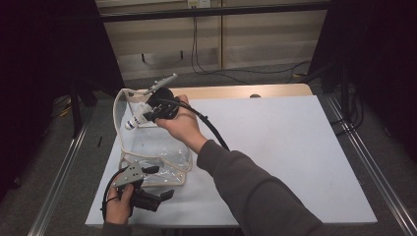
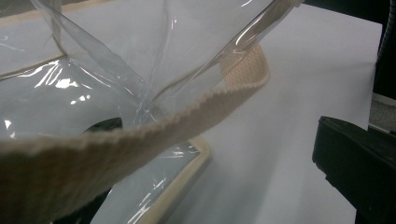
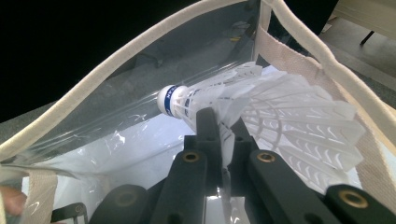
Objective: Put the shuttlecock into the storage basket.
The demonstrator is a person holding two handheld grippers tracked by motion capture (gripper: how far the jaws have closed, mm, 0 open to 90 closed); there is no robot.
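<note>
Two grippers in use. Right gripper (image 3: pixel 219 140): jaws closed on the feather skirt of a white shuttlecock (image 3: pixel 261 105), held at the mouth of a clear bag (image 1: pixel 152 152) at the table's (image 1: pixel 295 147) far left. Left gripper (image 1: pixel 162 196): near left, beside the bag's webbing strap (image 2: pixel 140 135); grip cannot be told.

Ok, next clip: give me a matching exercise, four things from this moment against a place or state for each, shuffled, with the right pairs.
Things:
1. shuttlecock
2. clear bag
3. woven strap
4. table

Places or states:
A. lies across the left gripper view, close to the camera
B. pinched in the right gripper, at the bag's mouth
C. white top, bare on its right side
D. see-through, cream-edged, stands open at the table's left

Pairs: 1-B, 2-D, 3-A, 4-C
</note>
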